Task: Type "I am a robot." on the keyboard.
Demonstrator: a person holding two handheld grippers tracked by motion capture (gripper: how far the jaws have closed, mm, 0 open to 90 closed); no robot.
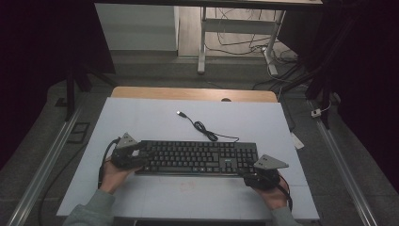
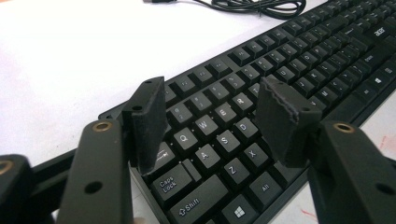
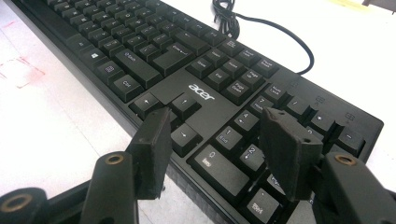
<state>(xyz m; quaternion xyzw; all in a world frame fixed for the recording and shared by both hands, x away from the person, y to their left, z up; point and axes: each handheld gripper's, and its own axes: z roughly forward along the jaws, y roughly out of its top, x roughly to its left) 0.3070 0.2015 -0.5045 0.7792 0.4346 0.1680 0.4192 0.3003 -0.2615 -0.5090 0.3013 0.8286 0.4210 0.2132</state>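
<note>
Two claws sit at the ends of the keyboard point(image 1: 197, 157) on the white tabletop point(image 1: 141, 117). Left claw point(image 2: 212, 119) stands open over the letter keys, holding nothing; right claw point(image 3: 217, 149) stands open over the number pad, empty too

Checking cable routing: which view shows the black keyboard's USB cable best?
High view: the whole black USB cable runs coiled from keyboard to plug. Left gripper view catches the coil at its top edge; right gripper view shows a stretch leaving the keyboard.

one keyboard point(image 1: 197, 157), two tongs
</note>
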